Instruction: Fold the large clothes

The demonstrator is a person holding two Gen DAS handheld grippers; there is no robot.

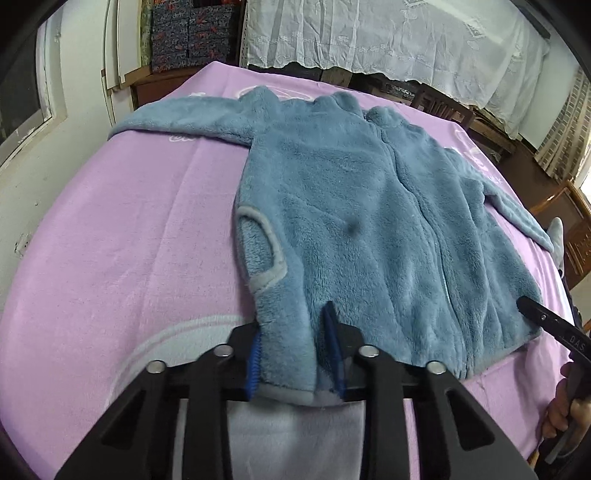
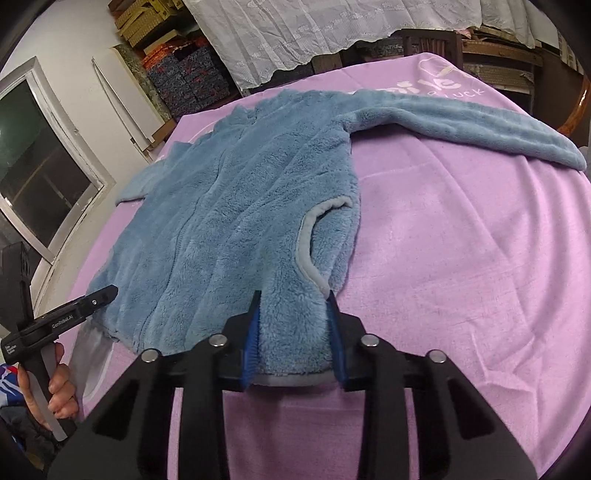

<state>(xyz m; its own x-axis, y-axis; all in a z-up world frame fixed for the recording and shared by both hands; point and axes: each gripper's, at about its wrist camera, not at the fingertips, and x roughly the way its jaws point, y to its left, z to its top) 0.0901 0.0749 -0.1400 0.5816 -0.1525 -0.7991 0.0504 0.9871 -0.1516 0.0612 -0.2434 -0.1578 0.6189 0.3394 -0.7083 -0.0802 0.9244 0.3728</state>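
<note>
A blue fleece jacket (image 1: 369, 221) lies front up and spread flat on a pink blanket (image 1: 129, 221), sleeves out to both sides. My left gripper (image 1: 293, 332) stands at the jacket's bottom hem near its left corner, jaws apart with the hem fabric between the blue pads. My right gripper (image 2: 293, 321) stands the same way at the hem's right corner (image 2: 291, 354), below a grey-edged pocket (image 2: 314, 243). The jacket (image 2: 240, 221) fills the right wrist view. Each gripper shows in the other's view, the right one (image 1: 532, 314) and the left one (image 2: 99, 297).
The pink blanket (image 2: 461, 277) covers the table. A white wall and window (image 2: 40, 166) are on the left. Stacked patterned boxes (image 1: 192, 33), a lace curtain (image 1: 388, 33) and wooden furniture (image 1: 569, 225) stand behind the table.
</note>
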